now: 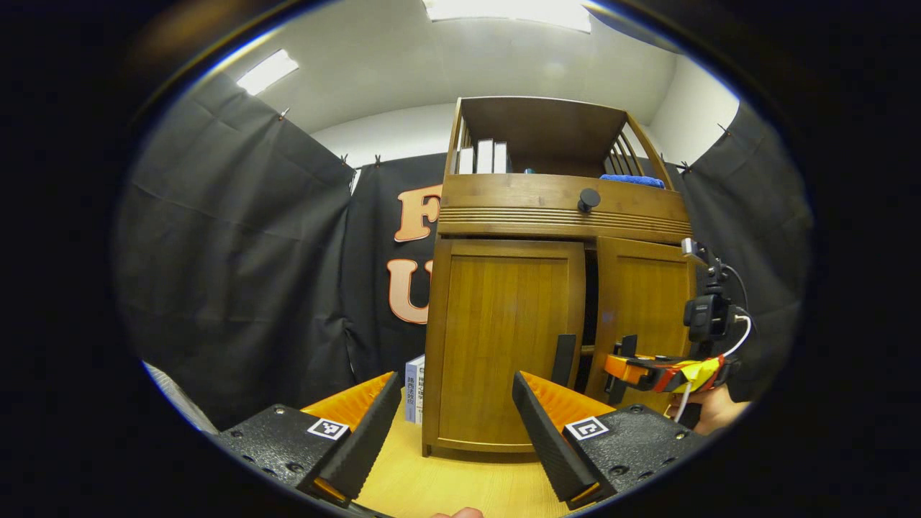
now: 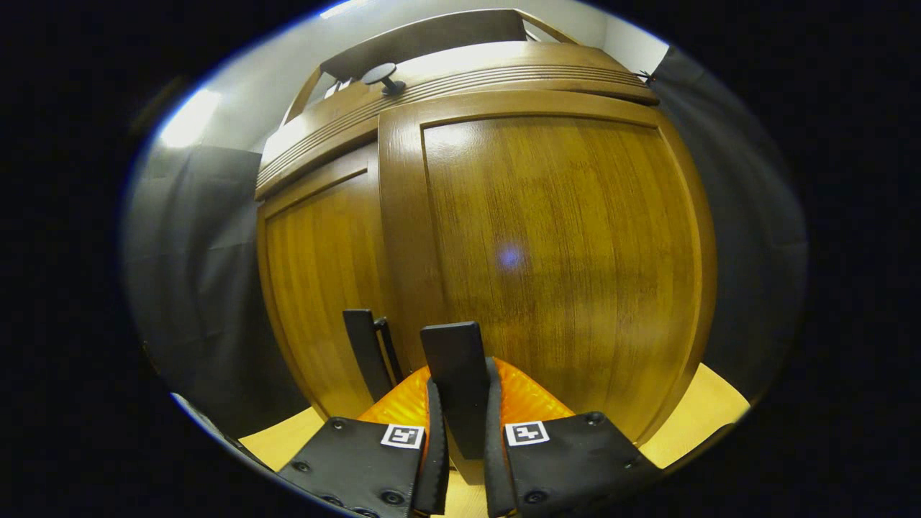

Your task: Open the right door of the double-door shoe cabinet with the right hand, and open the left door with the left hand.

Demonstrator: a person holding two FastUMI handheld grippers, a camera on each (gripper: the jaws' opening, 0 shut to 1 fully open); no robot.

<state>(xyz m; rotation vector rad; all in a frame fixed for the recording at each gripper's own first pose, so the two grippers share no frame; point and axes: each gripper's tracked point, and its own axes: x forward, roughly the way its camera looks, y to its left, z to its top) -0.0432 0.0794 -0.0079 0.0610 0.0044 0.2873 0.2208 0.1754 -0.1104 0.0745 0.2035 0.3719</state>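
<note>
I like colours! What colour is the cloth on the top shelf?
Blue cloth, best in the left gripper view.

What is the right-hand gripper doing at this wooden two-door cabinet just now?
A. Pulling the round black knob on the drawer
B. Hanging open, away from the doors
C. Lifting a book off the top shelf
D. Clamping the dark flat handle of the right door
D: in the right gripper view the right gripper has both fingers pressed on the dark flat handle of the right door, which stands slightly ajar in the left gripper view.
</note>
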